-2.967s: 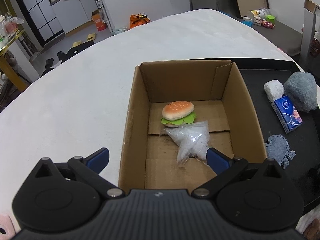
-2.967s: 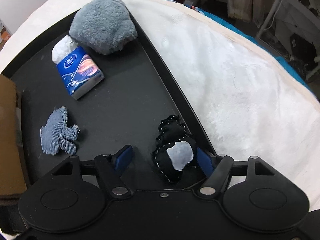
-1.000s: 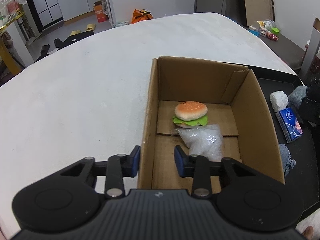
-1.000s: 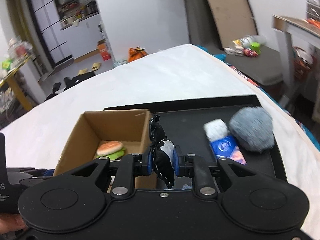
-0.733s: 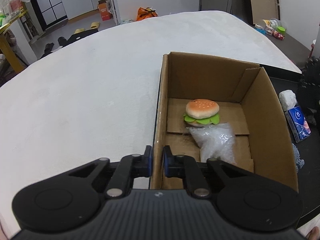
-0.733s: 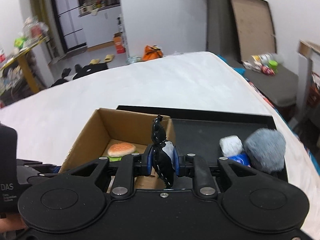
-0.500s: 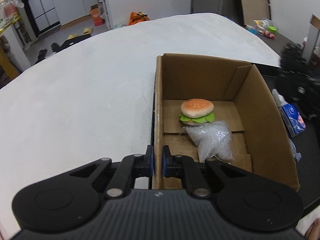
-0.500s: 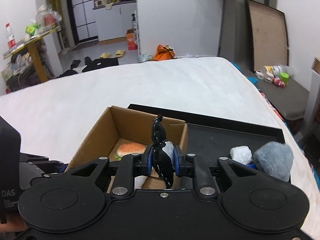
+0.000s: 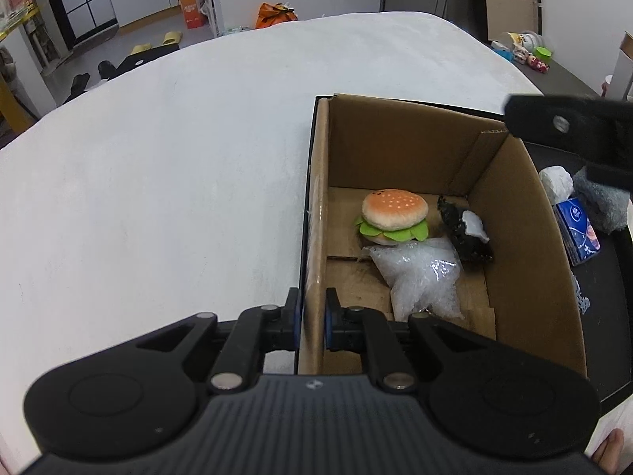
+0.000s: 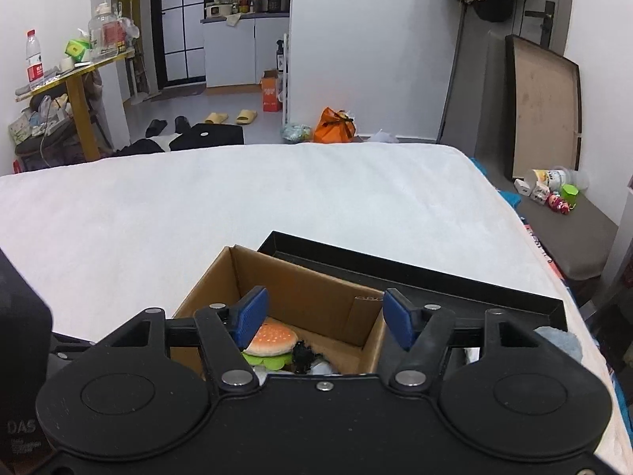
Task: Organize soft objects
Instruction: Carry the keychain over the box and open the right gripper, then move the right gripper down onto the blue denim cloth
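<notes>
A cardboard box (image 9: pixel 518 237) stands on the white bed. Inside lie a plush burger (image 9: pixel 393 213), a clear plastic bag (image 9: pixel 419 277) and a black-and-white soft toy (image 9: pixel 469 231). My left gripper (image 9: pixel 312 316) is shut on the box's left wall. My right gripper (image 10: pixel 324 312) is open and empty above the box (image 10: pixel 316 301); it shows in the left wrist view at the upper right (image 9: pixel 569 126). The burger (image 10: pixel 273 340) and the black toy (image 10: pixel 302 354) show below it.
A black tray (image 9: pixel 605 297) right of the box holds a blue tissue pack (image 9: pixel 575 229), a white lump (image 9: pixel 556 182), a grey fluffy object (image 9: pixel 605 202) and a blue-grey scrap (image 9: pixel 581 297). The white bed (image 9: pixel 158 178) spreads left and beyond.
My right gripper has opened and let go of the black-and-white soft toy, which now lies in the box beside the burger. My left gripper stays shut on the box wall.
</notes>
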Tool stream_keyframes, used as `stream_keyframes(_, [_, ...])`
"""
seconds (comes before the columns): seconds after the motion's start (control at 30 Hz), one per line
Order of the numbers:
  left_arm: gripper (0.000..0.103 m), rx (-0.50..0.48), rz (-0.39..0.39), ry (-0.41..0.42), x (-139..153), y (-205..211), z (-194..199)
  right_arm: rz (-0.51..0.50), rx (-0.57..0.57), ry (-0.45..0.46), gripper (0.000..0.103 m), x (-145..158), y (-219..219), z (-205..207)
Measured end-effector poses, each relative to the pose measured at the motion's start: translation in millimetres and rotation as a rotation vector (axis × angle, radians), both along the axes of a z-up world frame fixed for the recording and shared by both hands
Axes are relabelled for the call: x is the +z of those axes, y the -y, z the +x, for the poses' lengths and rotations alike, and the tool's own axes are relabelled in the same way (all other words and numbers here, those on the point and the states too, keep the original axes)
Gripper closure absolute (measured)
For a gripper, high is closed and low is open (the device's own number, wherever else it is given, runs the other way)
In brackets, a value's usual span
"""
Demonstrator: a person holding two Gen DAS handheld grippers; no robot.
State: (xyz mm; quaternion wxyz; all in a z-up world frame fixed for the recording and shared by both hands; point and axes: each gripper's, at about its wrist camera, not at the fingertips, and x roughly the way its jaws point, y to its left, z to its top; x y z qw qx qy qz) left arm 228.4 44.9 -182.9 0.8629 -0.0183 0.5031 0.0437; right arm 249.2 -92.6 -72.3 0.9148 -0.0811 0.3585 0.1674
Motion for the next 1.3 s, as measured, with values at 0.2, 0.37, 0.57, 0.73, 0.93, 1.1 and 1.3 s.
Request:
stream_keyframes(0.2, [0.091, 0.005, 0.002, -0.009, -0.9, 1.8, -0.1, 0.034, -0.044, -0.042, 0.039, -1.0, 23.4, -2.0])
stream_keyframes(0.37, [0.063, 0.003, 0.03, -0.004, 0.7, 9.4, -1.8, 0.077, -0.086, -0.085, 0.039, -2.7, 50.3, -7.0])
stream_keyframes(0.57, [0.048, 0.001, 0.053, 0.007, 4.9, 20.1, -1.9, 0.081, -0.109, -0.109, 0.039, -8.1, 78.7, -15.0])
stream_keyframes(0.73, [0.038, -0.009, 0.056, 0.01, 7.7, 28.8, 0.6, 0.112, -0.145, -0.147, 0.039, -19.5, 100.2, -19.6])
stream_keyframes(0.93, [0.029, -0.002, 0.101, 0.005, 6.8, 39.1, 2.4, 0.166, -0.177, -0.207, 0.04, -40.5, 122.1, -23.0])
stream_keyframes(1.1, [0.028, 0.005, 0.127, -0.007, 6.8, 44.4, 6.0, 0.263, -0.232, -0.303, 0.057, -62.7, 140.1, -22.7])
stream_keyframes(1.3, [0.028, 0.03, 0.167, -0.005, 6.6, 46.7, 4.5, 0.354, -0.286, -0.428, 0.069, -94.9, 154.6, -19.8])
